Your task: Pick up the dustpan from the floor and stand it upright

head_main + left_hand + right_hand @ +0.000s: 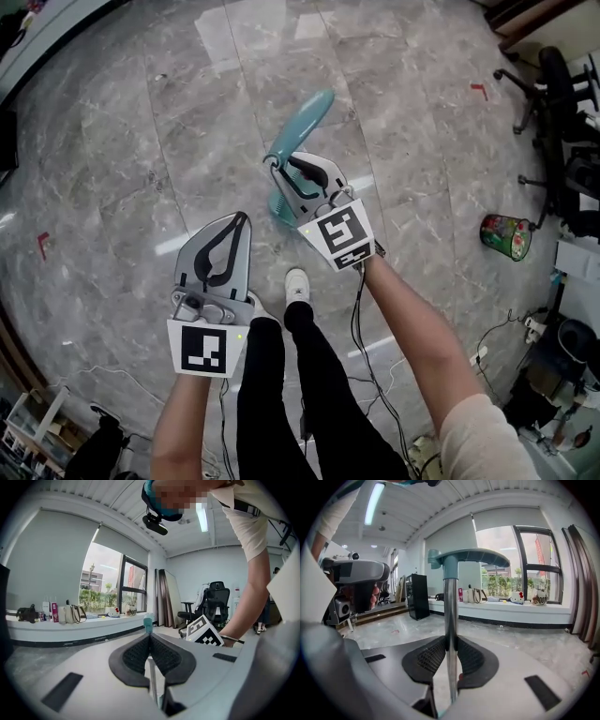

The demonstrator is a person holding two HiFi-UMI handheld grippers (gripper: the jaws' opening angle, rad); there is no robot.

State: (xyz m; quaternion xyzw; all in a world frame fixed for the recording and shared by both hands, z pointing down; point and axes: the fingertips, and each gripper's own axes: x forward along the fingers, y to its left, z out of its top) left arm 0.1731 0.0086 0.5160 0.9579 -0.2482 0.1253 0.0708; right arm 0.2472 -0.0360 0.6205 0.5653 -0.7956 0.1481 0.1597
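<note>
The dustpan has a teal handle [305, 124] on a thin metal pole [450, 620], and a bit of its teal pan [279, 207] shows on the floor under the gripper. My right gripper [292, 167] is shut on the pole just below the handle; in the right gripper view the pole runs straight up between the pads [431, 656], with the handle's top [469, 555] above. To the left and nearer me, my left gripper [239, 218] is shut with nothing in it. In the left gripper view its pads [136, 656] meet, and the handle tip [148, 621] shows beyond them.
My legs and a white shoe [296, 284] stand between the grippers. A green patterned bin [506, 236] sits on the marble floor at the right, with office chairs [562, 103] behind it. Cables [497, 342] lie at the lower right. Red tape marks [42, 246] dot the floor.
</note>
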